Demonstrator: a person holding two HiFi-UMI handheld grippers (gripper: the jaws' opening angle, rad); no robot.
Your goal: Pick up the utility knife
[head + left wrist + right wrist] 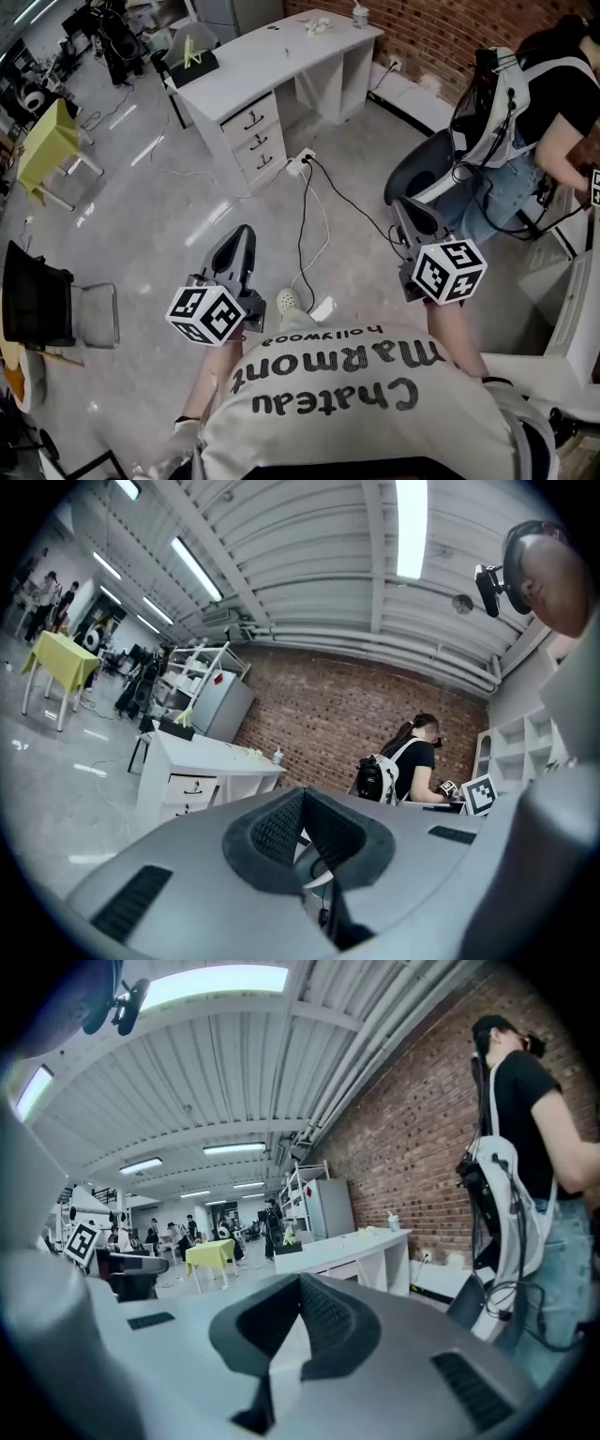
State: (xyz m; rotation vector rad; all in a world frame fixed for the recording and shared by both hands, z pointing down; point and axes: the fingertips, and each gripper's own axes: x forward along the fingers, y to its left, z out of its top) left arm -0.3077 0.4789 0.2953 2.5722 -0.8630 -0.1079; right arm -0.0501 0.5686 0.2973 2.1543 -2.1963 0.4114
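While the person is standing on the grey floor (169, 216) with both arms held out in front, the left tongs (240, 246) are pointing level over it. Their jaws are pressing together at the tips with nothing between them. The right tongs (410, 217) are tipping a little downward, and their jaws too are sitting closed and empty.

The utility knife is not showing recognisably in any view. A few small pale things (319, 25) are lying near the far edge of the white desk (272, 58), but they are too small to tell. A cup (360, 16) is standing at that desk's far right corner, close to the brick wall (422, 28), and a stack of drawers (251, 133) is sitting under its near left end.

A power strip (298, 165) is lying on the floor just beside the drawers, with a black cable (302, 234) trailing from it toward the person's shoe (289, 302). A second person (562, 84) wearing a backpack (492, 103) is standing near the right tongs.
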